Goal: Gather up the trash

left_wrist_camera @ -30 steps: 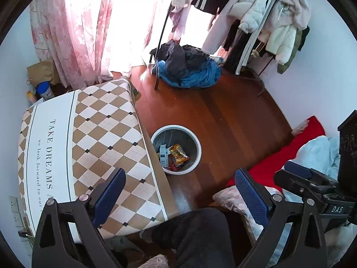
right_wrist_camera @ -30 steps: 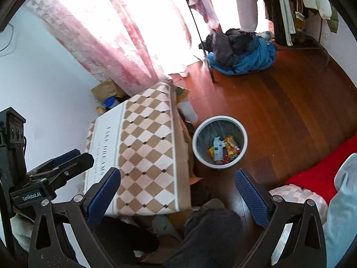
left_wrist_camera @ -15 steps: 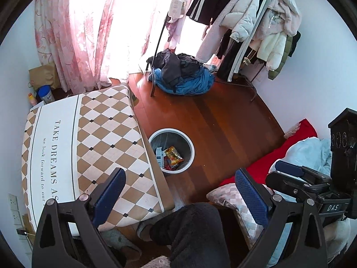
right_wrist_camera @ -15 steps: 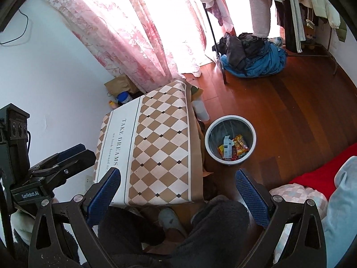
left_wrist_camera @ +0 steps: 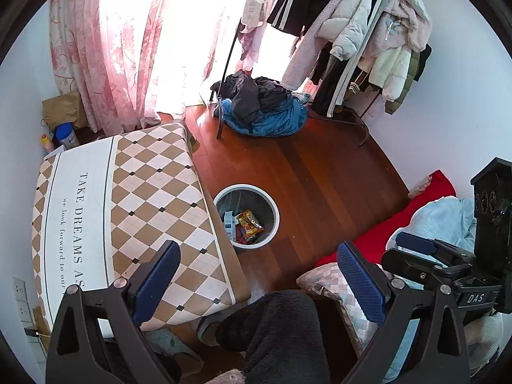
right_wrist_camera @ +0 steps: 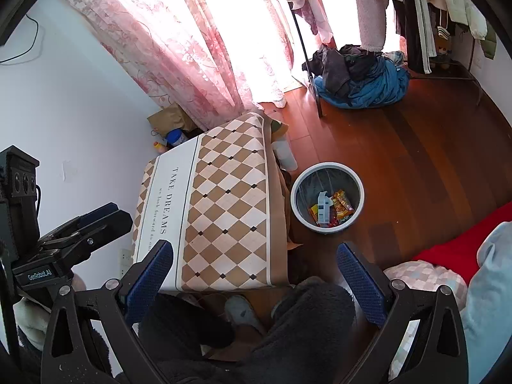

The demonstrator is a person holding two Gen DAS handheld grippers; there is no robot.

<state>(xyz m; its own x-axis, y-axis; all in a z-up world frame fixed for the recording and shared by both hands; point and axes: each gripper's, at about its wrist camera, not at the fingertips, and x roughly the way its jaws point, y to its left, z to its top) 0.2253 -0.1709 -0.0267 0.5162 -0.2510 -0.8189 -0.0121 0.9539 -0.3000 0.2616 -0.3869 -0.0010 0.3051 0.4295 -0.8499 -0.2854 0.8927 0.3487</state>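
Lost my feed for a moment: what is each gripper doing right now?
Left gripper: open, holding nothing.
Right gripper: open, holding nothing.

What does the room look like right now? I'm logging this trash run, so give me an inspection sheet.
Surface: checkered table top bare.
Job's things: trash bin on the wood floor beside the table, holding snack wrappers and a small carton.
Clutter: clothes pile on the floor; paper bag and canister in the corner.
Grippers: left gripper open, empty; right gripper open, empty.
Cables: thin wire on the wall.
Surroundings: pink curtains, loaded coat rack.
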